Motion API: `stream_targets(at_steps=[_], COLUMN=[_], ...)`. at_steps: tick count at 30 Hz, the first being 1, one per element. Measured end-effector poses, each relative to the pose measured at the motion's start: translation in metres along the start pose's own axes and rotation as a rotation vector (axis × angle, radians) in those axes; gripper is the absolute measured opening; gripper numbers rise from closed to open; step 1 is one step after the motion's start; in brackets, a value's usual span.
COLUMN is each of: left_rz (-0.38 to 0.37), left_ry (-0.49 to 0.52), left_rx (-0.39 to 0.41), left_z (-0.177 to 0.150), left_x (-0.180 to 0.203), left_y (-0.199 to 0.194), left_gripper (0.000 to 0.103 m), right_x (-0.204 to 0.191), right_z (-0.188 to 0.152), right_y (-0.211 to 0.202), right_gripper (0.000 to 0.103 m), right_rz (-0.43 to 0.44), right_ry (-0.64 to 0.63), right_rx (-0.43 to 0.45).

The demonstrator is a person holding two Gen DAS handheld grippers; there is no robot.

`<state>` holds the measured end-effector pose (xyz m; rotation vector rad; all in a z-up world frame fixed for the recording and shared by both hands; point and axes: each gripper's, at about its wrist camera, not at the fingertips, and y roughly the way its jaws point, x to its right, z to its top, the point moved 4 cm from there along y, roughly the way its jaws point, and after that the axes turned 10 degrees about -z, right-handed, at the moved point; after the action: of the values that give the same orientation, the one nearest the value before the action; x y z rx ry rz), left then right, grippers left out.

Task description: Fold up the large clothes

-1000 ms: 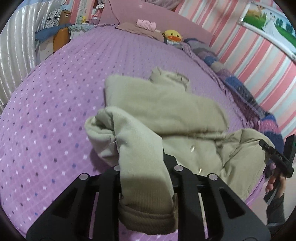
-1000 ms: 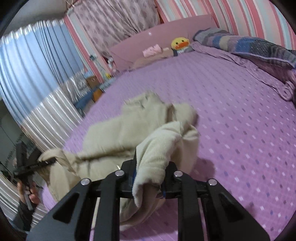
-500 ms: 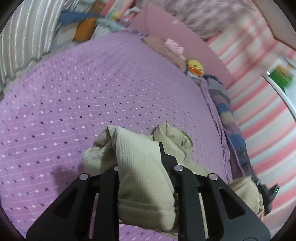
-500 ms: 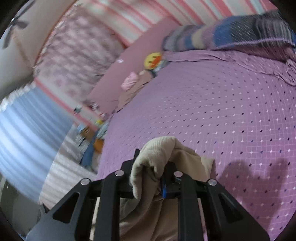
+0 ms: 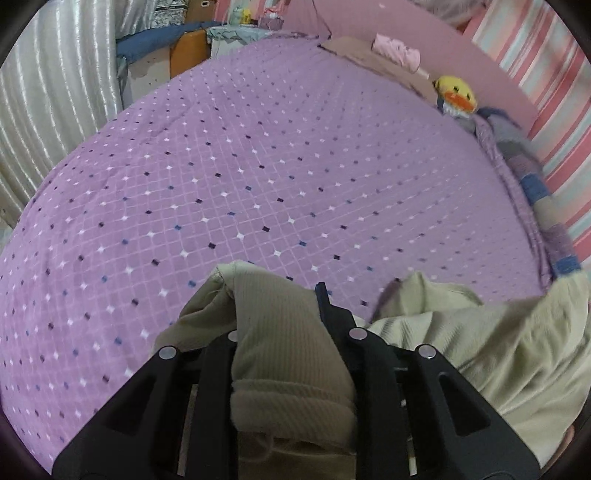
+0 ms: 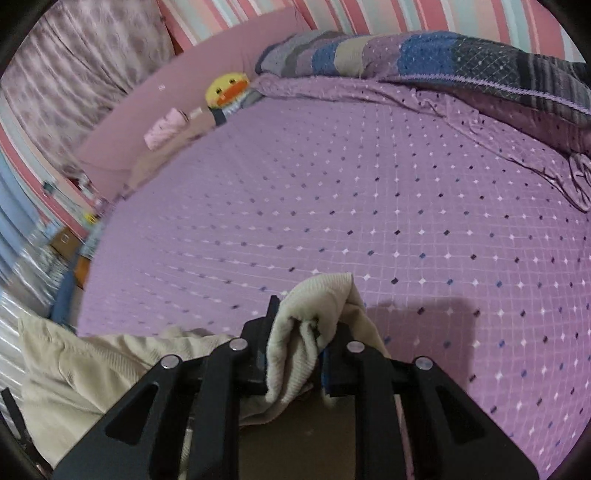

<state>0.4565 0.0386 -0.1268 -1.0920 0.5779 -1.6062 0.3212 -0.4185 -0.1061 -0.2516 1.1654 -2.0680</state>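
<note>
The garment [image 5: 480, 347] is beige and ribbed, and it is gathered at the near edge of the bed [image 5: 258, 177], between the two tongs. The left gripper [image 5: 280, 317] pinches a thick ribbed end of it, maybe a cuff; this end fills the gap between the fingers [image 5: 325, 299] and hangs back over the black frame. The right gripper [image 6: 299, 325] pinches a bunched fold of the same garment [image 6: 314, 321], which sticks up above the fingers and also drops below them.

The left view shows the cloth spreading to the right side of the picture, lying loose on the purple cover. The right view shows the same cloth on its left side, reaching to the edge of the bed, and a dark shadow [image 6: 417, 317] on the cover just right of the gripper. It also shows a little blue on the inside of one finger, which the left view does not show.

Only the left view shows the silver curtain [image 5: 55, 92] and the boxes beside the bed. The right view shows more fully the striped blanket [image 6: 424, 55] along the far side, and the patterned pink curtain [image 6: 81, 70]. Both views show the yellow duck toy [image 5: 456, 94] and a pink cloth [image 5: 397, 53] near the pink headboard [image 5: 436, 33].
</note>
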Motion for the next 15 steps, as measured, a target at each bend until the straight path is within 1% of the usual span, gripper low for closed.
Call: stream_targets(at_steps=[3,6,8,10,12,15], left_rz=[0.035,0.067,0.087,0.1,0.11,0.135], left_ry=[0.025,0.05,0.084,0.123,0.146,0.168], left_rx=[-0.029,-0.066,-0.072,-0.066,-0.069,-0.102], left_z=[0.003,-0.011,-0.019,-0.03,-0.032,-0.032], left_x=[0.004,0.004,0.007,0.008,0.008,0.008], left_y=[0.028,0.054,0.064,0.07,0.081,0.088], left_gripper=[0.019,0.02,0.02,0.02,0.02,0.02], right_x=[-0.011,-0.015,-0.015,-0.018,-0.019,-0.02], right_z=[-0.005,-0.018,-0.024,-0.034,-0.041,-0.041], right_y=[0.034,0.061,0.068,0.075,0.085,0.09], right_gripper=[0.019,0.019,0.019,0.019,0.019,0.019], right_rz=[-0.047,-0.075,-0.079,-0.1,-0.104,-0.12], right_ry=[-0.053,-0.092,-0.109,-0.17,-0.199,-0.208], right_rx=[-0.041,-0.088,-0.09,-0.084,-0.121,-0.159])
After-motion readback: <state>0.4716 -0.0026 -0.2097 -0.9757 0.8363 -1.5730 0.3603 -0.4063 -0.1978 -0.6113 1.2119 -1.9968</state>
